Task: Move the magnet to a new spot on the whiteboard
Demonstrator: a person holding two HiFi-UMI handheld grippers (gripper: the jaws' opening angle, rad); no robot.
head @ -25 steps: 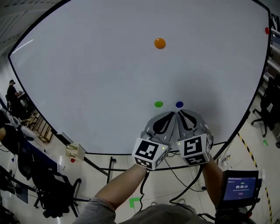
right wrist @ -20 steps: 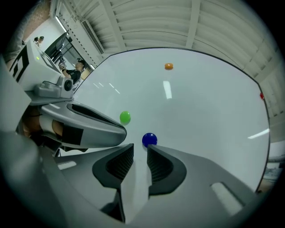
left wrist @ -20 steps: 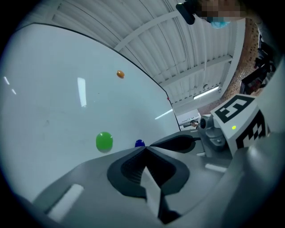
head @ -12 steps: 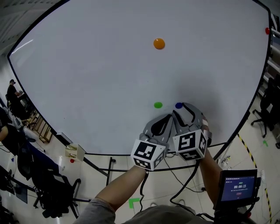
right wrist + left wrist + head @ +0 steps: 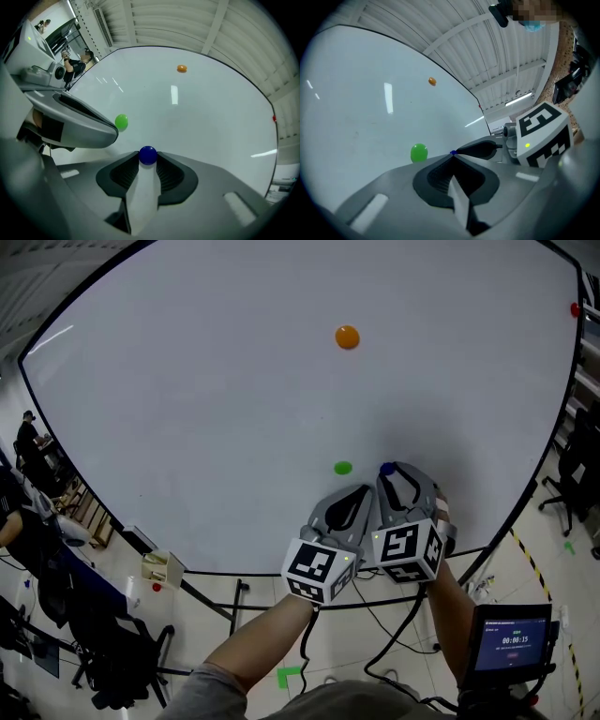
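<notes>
Right gripper (image 5: 148, 159): jaws just closing, now grasping the blue magnet (image 5: 148, 154). Magnet sits on the whiteboard (image 5: 187, 381) near its lower edge, just right of a green magnet (image 5: 343, 468). Left gripper (image 5: 453, 154) clenched, empty, close beside the right.

— Any writing to read here?
— Just the small screen (image 5: 515, 640): a timer-like row of digits, too tiny to make out. The marker cubes (image 5: 319, 567) show only square patterns.

Smooth, glossy whiteboard (image 5: 187, 409); blue magnet (image 5: 148, 155) shining like polished plastic; right claw (image 5: 149, 164) in matt grey plastic.
</notes>
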